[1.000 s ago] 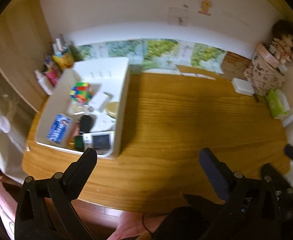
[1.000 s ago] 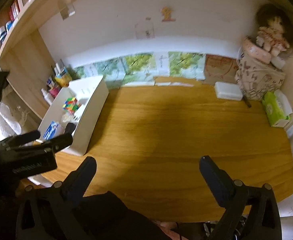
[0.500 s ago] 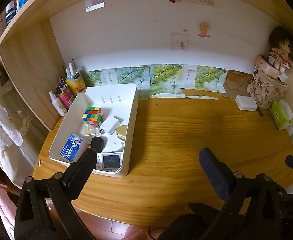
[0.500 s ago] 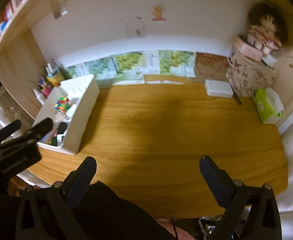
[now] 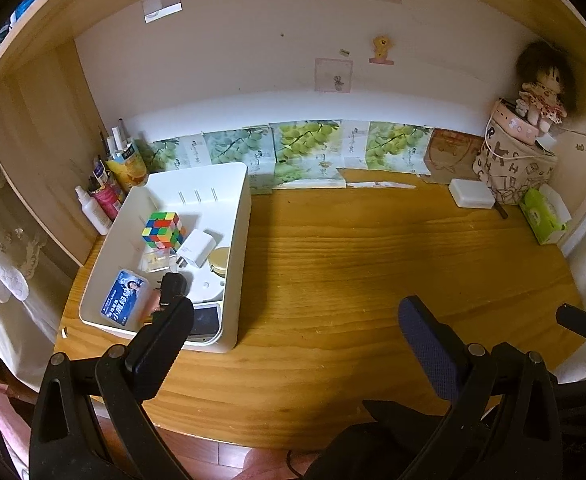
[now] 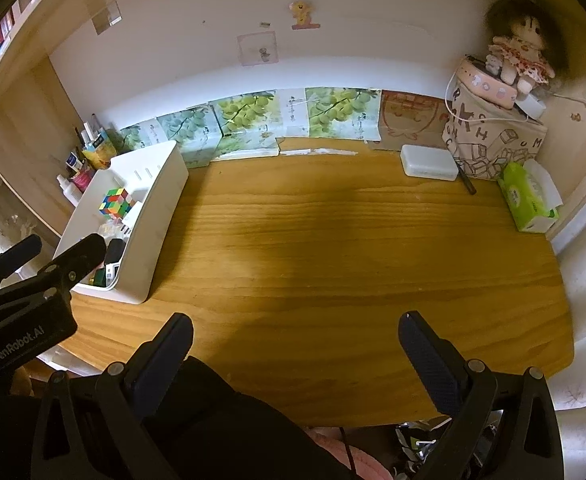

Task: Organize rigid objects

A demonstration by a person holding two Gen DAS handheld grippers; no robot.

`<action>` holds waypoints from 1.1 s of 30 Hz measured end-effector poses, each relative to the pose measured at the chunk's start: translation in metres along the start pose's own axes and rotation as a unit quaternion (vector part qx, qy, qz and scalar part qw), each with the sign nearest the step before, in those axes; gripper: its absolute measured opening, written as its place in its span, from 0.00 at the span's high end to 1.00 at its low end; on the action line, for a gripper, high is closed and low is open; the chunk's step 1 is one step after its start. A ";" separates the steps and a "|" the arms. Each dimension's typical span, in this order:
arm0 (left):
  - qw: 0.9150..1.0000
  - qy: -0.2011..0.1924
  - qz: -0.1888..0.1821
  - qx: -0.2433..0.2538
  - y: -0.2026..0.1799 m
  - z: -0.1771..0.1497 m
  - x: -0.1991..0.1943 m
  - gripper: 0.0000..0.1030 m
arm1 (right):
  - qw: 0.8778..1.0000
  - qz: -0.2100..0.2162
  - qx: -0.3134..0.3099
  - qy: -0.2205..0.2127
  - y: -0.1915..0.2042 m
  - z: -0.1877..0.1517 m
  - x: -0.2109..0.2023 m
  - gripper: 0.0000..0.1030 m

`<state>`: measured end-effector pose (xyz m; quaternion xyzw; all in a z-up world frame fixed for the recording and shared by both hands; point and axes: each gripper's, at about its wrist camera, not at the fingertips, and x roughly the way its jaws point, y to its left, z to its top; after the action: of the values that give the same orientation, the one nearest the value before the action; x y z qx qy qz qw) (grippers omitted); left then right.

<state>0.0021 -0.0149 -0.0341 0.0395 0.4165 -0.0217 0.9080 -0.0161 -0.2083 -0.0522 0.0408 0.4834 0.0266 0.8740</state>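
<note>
We held both grippers above the near edge of the wooden surface [image 6: 333,240], neither touching anything. The left gripper [image 5: 297,340] had its jaws spread wide and empty, its left finger overlapping, in view, the near right corner of the white bin [image 5: 237,248]. The right gripper [image 6: 295,356] also had its jaws spread and held nothing.

The bin sat at the left end of the surface, close to the near edge, its long right wall bordering the open wood. Inside it lay the colour cube [image 5: 163,230], a white charger [image 5: 197,248], a black plug [image 5: 171,286], a blue card [image 5: 123,298], a round gold tin [image 5: 219,260] against the right wall, and a small screen device [image 5: 207,318] at the near right corner.

From the bin's right wall across to the green tissue pack [image 6: 527,198] the wood lay bare. Along the back edge stood printed boxes [image 6: 245,120], a flat white case [image 6: 427,162] and a patterned bag [image 6: 493,140] with a doll [image 6: 519,52] on top. Bottles [image 5: 105,184] crowded the back left corner beside the bin.
</note>
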 end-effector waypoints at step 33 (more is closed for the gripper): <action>0.999 0.009 0.025 -0.037 0.028 -0.017 -0.011 0.01 | 0.998 0.005 -0.045 0.037 0.029 -0.010 0.008 0.00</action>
<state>-0.0156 0.0145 -0.0350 0.0167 0.4241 0.0169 0.9053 -0.0208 -0.1785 -0.0620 0.0034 0.5136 0.0542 0.8563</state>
